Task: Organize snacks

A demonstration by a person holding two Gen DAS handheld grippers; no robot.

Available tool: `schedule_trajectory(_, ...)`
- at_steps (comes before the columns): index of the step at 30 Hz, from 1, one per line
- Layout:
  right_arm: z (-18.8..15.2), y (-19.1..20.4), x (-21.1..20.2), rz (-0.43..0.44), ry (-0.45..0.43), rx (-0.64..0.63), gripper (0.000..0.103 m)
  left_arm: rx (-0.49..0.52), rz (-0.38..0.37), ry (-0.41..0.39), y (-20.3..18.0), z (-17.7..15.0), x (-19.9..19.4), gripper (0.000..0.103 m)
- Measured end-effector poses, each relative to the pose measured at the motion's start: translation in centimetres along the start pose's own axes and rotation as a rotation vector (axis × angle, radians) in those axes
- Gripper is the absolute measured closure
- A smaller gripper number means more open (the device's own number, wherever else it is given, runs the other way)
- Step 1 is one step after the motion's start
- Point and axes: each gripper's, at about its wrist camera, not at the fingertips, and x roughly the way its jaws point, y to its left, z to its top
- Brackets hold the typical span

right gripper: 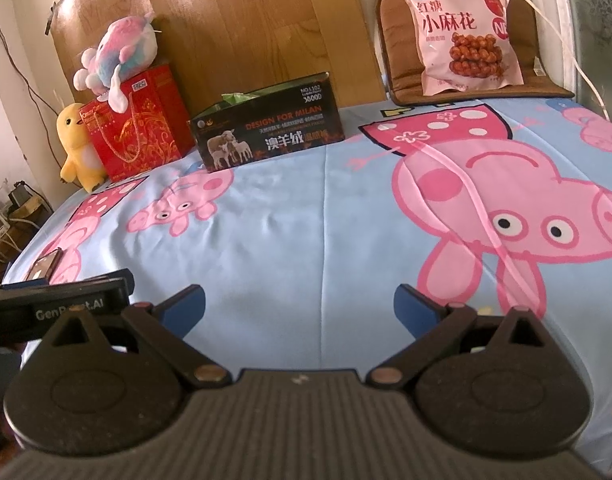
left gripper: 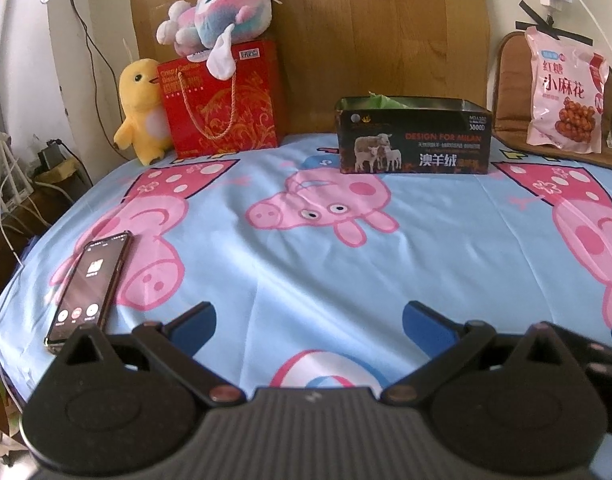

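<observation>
i held both spread wide, empty: left gripper (left gripper: pixel 309 316), right gripper (right gripper: pixel 299 305). pink snack bag (right gripper: pixel 464 36) leaned on brown cushion (right gripper: pixel 402 68); black box (right gripper: pixel 265 124) possibly held green packet. planned grabbing bag's lower edge.

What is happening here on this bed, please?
A person holds two grippers above a blue cartoon-pig bedsheet, and both are open and empty. The left gripper and the right gripper touch nothing yet. The pink snack bag leans on a brown cushion at the far right. The open black cardboard box stands by the wooden headboard, with something green inside. A black phone lies at the left.
</observation>
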Motion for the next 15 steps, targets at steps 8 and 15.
schedule_trajectory(8,0.01,-0.02,0.02,0.001,-0.001,-0.002,0.001,0.002,0.007,0.000,-0.09,-0.09,-0.02,0.000)
schedule_trajectory(15,0.05,-0.01,-0.09,-0.001,-0.005,-0.003,0.001,0.006,-0.007,0.000,-0.16,0.03,0.01,0.000)
